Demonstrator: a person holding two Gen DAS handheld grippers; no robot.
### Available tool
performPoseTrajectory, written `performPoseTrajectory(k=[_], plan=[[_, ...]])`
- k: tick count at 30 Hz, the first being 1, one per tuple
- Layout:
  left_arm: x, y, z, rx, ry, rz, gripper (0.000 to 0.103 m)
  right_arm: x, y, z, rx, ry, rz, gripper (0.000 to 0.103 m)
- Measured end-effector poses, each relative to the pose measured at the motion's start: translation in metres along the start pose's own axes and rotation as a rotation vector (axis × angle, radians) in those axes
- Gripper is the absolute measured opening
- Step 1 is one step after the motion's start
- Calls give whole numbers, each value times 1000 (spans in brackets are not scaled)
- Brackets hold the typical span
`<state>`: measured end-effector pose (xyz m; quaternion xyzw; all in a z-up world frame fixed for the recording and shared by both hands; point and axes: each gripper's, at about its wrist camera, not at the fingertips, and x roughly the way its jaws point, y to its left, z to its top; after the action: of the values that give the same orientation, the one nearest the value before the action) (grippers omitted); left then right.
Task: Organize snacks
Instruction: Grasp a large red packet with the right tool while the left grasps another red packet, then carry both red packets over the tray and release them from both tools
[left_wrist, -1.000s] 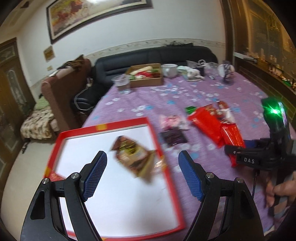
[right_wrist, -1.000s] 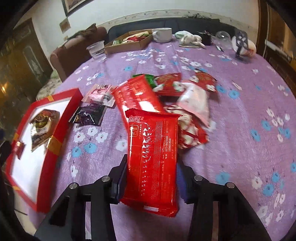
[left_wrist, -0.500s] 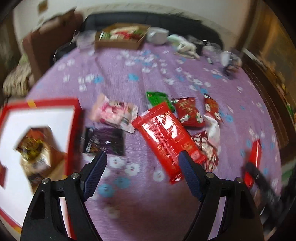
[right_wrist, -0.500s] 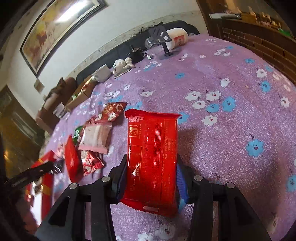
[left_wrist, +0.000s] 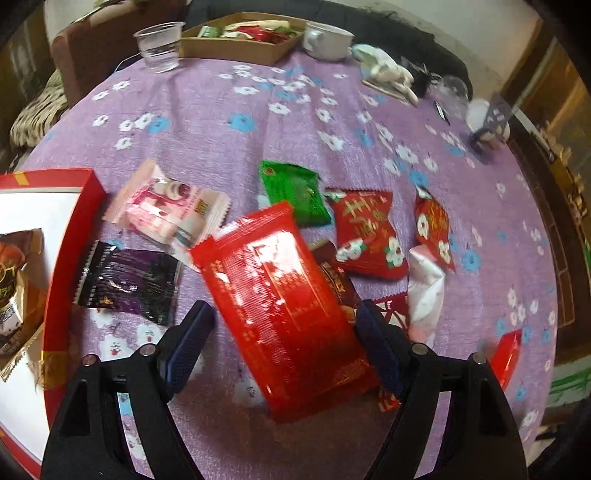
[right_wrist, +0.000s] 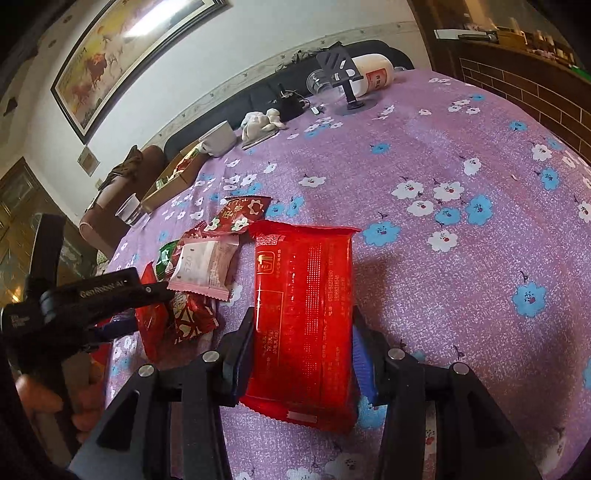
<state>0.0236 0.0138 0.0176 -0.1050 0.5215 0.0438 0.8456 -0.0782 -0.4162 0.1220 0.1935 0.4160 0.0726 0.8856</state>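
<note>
My left gripper (left_wrist: 282, 325) is open and points down at the snack pile, its blue pads either side of a large red packet (left_wrist: 280, 295) lying on the purple cloth, not pressing it. Around it lie a pink packet (left_wrist: 166, 210), a dark purple packet (left_wrist: 129, 280), a green packet (left_wrist: 295, 192), a red flowered packet (left_wrist: 365, 232) and a white packet (left_wrist: 424, 291). A red tray (left_wrist: 62, 258) at the left holds a brown snack bag (left_wrist: 14, 273). My right gripper (right_wrist: 303, 328) is shut on a second red packet (right_wrist: 303, 295), held above the cloth to the right of the pile.
At the table's far side stand a cardboard box of snacks (left_wrist: 236, 40), a plastic cup (left_wrist: 160, 46), a white mug (left_wrist: 327, 38), a phone stand (right_wrist: 343, 77) and a white bottle (right_wrist: 373, 70). A person's hand (right_wrist: 44, 398) grips the left tool. Flowered cloth lies bare right of the pile.
My left gripper swung right from over the red tray to the snack pile and sank toward the large red packet. My right gripper carried its red packet away to the right, then held still.
</note>
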Motion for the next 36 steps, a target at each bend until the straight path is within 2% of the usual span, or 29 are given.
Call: performPoseTrajectory(k=[2,4,6,7,13,19,25,30,33,36], plan=[[-1,0,-2,25,-23,-3,75,0,-1,1,0,0,1,48],[-4,3,-4,45,-53,-27,59,0,-1,1,0,-1,1,48],[-6,5,-6,77,-66,-68,49,0,-1,1,-1,-1,0,48],[-7,5,-7,90,-67,-76,48,0,-1,1,-1,-2,0,48],[-14,6,-24,196,-78,-96,47,1,-2,2,2,-6,4,48],[-42,15,-53,282,-128,-126,47,0,-2,2,2,-10,5,47],[-88,36,-80,345,-249,-153,47,-5,0,0,10,-33,-4,47],[-113,75,-88,318,-319,-133,47,-19,11,-5,44,-75,64,47],[-125,105,-91,276,-360,-100,47,-22,33,-8,20,-78,113,47],[-133,140,-88,206,-387,-57,47,-22,66,-12,-8,-68,206,47]])
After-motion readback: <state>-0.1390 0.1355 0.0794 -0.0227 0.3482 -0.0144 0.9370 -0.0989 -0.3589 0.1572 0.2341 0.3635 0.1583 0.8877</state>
